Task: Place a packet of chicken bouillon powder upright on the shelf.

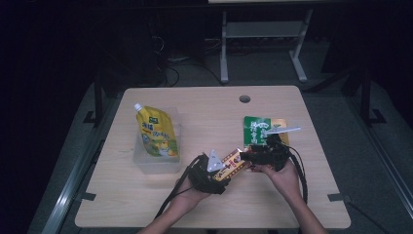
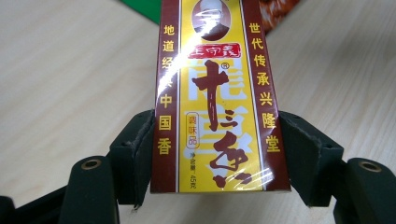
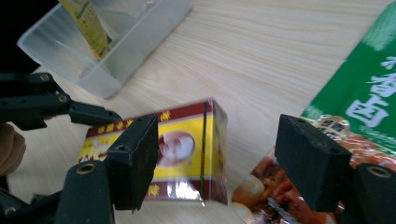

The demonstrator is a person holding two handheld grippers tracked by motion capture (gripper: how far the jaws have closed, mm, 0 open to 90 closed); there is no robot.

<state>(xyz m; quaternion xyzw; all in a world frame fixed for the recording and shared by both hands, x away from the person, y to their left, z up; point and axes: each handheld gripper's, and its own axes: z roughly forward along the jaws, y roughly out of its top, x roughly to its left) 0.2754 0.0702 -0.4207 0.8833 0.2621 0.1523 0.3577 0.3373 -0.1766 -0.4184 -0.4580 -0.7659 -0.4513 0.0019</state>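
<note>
A red and yellow box (image 1: 231,165) with Chinese print is held just above the table between the two hands. My left gripper (image 1: 223,170) is shut on it, and in the left gripper view both pads press its long sides (image 2: 217,102). My right gripper (image 1: 246,157) stands at the box's other end. In the right gripper view the box (image 3: 187,149) lies between the wide jaws of the right gripper (image 3: 222,158). A clear gap shows between the box and the right pad (image 3: 310,161), so this gripper is open.
A clear plastic bin (image 1: 141,163) stands at the left with a yellow spouted pouch (image 1: 157,134) in it. A green and brown food packet (image 1: 260,129) lies flat on the wooden table (image 1: 204,107) under the right gripper. A round cable hole (image 1: 244,99) sits near the far edge.
</note>
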